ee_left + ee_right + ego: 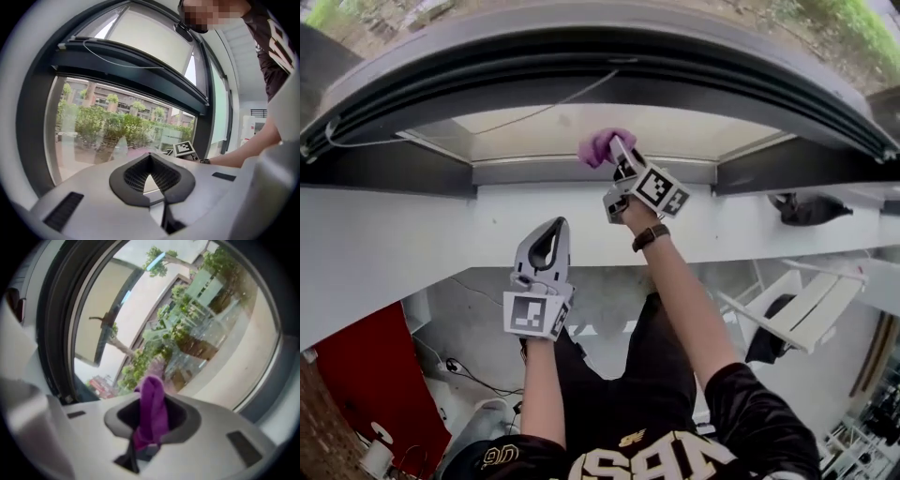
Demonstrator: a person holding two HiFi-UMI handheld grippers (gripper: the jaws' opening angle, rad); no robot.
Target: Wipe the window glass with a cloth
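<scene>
Right gripper [617, 152]: jaws pinched on a purple cloth [600, 147]. In the right gripper view the right gripper [149, 425] has the cloth [152, 406] bunched between the pads, with a fold standing up past the tips toward the window glass [197, 329]. A faint purple blur sits on the pane just beyond the fold. Can't tell whether cloth and glass touch.

Head view puts the cloth at the bottom edge of the window glass [581, 127], just over the far edge of the white sill [412, 234], about midway along it. Dark band on the right wrist [650, 236].

Left gripper [553, 227]: jaws pressed together, tips meeting, nothing between them. It hangs over the near edge of the sill, apart from the right gripper and short of the glass. The left gripper view confirms the left gripper [151, 161] empty. Beyond it the pane [103, 131] shows hedges and buildings outside.

Dark curved window frame [581, 66] bounds the glass. A black object [806, 208] lies toward the sill's right end.
</scene>
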